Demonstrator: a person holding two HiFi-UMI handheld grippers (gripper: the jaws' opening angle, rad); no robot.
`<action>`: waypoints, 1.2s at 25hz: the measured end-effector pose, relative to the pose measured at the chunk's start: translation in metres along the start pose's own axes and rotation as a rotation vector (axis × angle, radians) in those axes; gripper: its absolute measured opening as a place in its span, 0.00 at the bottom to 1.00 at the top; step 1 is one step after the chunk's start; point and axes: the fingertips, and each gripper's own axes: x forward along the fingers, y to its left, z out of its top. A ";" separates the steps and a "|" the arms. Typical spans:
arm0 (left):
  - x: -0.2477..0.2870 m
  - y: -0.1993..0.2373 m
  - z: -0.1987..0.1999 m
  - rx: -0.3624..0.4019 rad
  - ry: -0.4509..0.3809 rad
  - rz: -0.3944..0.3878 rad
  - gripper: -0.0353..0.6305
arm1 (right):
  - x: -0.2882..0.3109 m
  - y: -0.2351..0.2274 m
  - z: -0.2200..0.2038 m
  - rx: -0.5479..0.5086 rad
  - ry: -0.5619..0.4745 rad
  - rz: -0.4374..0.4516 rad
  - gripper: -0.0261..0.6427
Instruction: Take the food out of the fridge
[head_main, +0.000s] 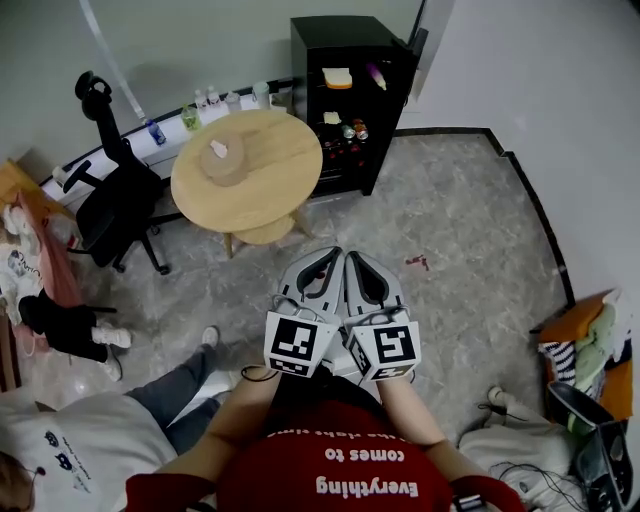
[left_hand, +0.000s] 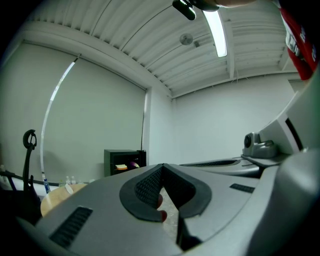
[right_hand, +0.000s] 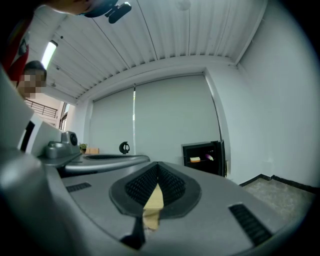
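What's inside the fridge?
In the fridge: up top, a sandwich-like item and something purple; below, cans and a pale item. Lowest part too dark to tell.

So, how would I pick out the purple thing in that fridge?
Find the black fridge standing open at the far wall, right of the round table. Its top shelf holds two things. The purple thing is the right one, long and slim, beside a flat orange-and-white slice.

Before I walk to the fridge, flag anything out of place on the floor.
One small red scrap lies on the grey floor right of the round table; I cannot tell what it is.
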 end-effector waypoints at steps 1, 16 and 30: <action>0.003 0.001 -0.002 -0.007 0.003 0.002 0.06 | 0.002 -0.002 -0.002 0.001 0.005 0.001 0.06; 0.152 0.088 -0.003 -0.030 0.012 -0.040 0.06 | 0.147 -0.087 0.000 -0.002 0.057 -0.049 0.06; 0.266 0.157 -0.018 -0.065 0.061 -0.117 0.06 | 0.262 -0.153 -0.003 0.020 0.083 -0.129 0.06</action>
